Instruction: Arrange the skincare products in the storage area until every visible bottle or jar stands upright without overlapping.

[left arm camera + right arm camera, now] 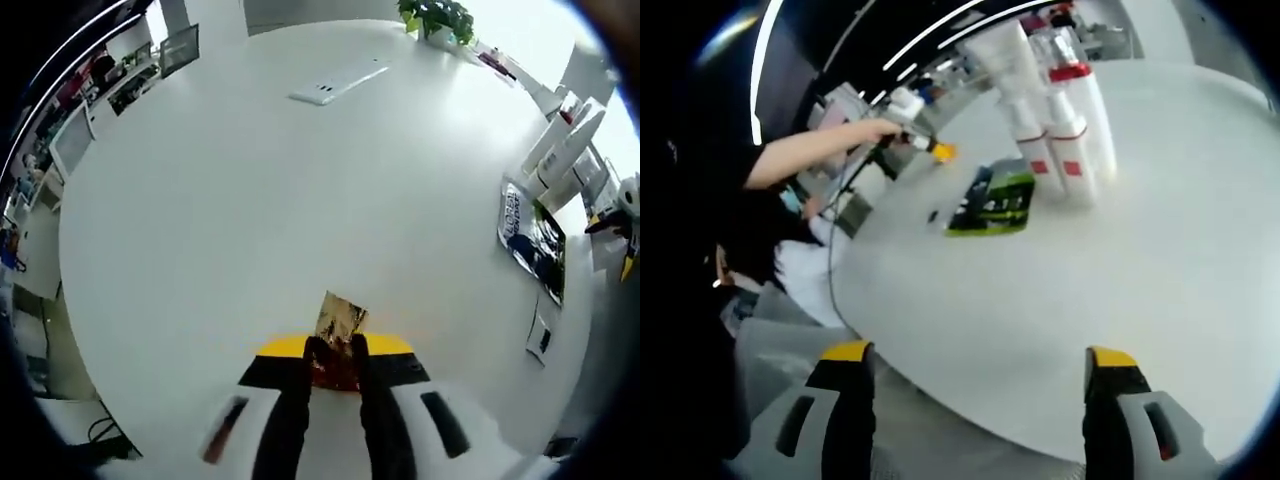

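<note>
- Left gripper view, nearest: the left gripper point(337, 362) has its dark jaws drawn close together, clamped on a small gold-and-red packet point(338, 330) whose top sticks up above the jaw tips
- Beyond the packet spreads a bare stretch of the round white table point(250, 200)
- Toward that view's right edge a dark printed leaflet point(532, 238) lies flat on the table, and just past it stand several white bottles point(565, 150), upright and close together
- At the far side of the table a flat white device point(338, 83) lies on the surface, and a green potted plant point(437, 17) stands near the rim
- Right gripper view, nearest: the right gripper point(978, 375) has its jaws spread wide with nothing between them, hanging over the near edge of the table
- Further in, the same leaflet, green and dark, lies flat on the table, just beside the bottles
- Behind it the white bottles, two with red labels and one with a red cap, stand upright in a tight cluster, touching or nearly so
- Farthest on the left, the person's arm point(810, 150) reaches out with the other gripper, yellow-tipped, beyond the table edge
</note>
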`<action>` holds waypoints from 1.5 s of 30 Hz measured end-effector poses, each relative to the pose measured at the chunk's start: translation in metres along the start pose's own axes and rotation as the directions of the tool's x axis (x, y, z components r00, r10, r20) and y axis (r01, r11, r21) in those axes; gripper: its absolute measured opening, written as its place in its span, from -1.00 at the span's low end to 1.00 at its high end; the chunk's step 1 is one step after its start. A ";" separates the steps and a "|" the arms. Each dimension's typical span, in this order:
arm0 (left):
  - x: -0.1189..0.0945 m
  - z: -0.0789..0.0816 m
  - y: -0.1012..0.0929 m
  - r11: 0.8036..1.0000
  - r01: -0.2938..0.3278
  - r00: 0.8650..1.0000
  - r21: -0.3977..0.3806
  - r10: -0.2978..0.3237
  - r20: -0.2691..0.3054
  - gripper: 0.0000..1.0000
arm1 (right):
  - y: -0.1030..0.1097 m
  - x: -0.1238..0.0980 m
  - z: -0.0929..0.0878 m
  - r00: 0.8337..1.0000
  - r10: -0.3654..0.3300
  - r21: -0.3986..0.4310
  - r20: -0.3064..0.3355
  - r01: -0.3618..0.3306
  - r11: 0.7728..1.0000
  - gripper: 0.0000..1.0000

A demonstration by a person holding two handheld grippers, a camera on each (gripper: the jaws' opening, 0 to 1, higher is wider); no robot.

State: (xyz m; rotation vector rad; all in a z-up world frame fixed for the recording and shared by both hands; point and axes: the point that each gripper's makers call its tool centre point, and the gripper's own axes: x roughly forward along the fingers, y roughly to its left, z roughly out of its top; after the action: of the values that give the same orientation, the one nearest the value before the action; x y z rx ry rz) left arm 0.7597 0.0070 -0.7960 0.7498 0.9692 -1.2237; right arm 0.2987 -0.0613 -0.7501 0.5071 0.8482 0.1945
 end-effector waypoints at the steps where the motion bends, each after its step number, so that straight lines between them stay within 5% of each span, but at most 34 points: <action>1: 0.000 0.000 -0.002 1.000 0.006 1.000 -0.011 -0.006 0.001 -0.64 | 0.000 0.000 0.000 1.000 0.002 -0.002 0.001 -0.002 1.000 0.77; 10: -0.015 -0.012 -0.022 0.997 -0.004 0.999 -0.082 0.008 0.052 -0.80 | 0.006 -0.001 0.007 1.000 0.017 -0.028 0.016 -0.017 0.999 0.76; 17: -0.061 -0.012 -0.065 0.994 -0.003 0.988 -0.111 0.020 0.153 -0.80 | 0.031 0.000 0.031 0.993 0.100 -0.063 0.055 -0.096 0.993 0.67; 26: -0.114 0.007 -0.110 0.997 -0.003 0.959 -0.082 0.026 0.284 -0.80 | 0.068 -0.001 0.069 0.974 0.190 -0.144 0.125 -0.171 0.975 0.55; 36: -0.157 0.011 -0.167 1.000 -0.020 0.932 -0.020 0.026 0.362 -0.80 | 0.111 -0.009 0.084 0.949 0.270 -0.213 0.165 -0.233 0.949 0.44; 45: -0.186 0.017 -0.193 1.000 -0.022 0.899 0.018 0.012 0.438 -0.80 | 0.146 -0.020 0.118 0.917 0.360 -0.342 0.174 -0.286 0.895 0.07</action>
State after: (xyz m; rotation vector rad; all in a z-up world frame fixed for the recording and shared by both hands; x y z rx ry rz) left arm 0.5639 0.0305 -0.6142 0.4661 0.5750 -1.3169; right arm 0.3799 0.0167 -0.5989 0.3629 0.4830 0.5590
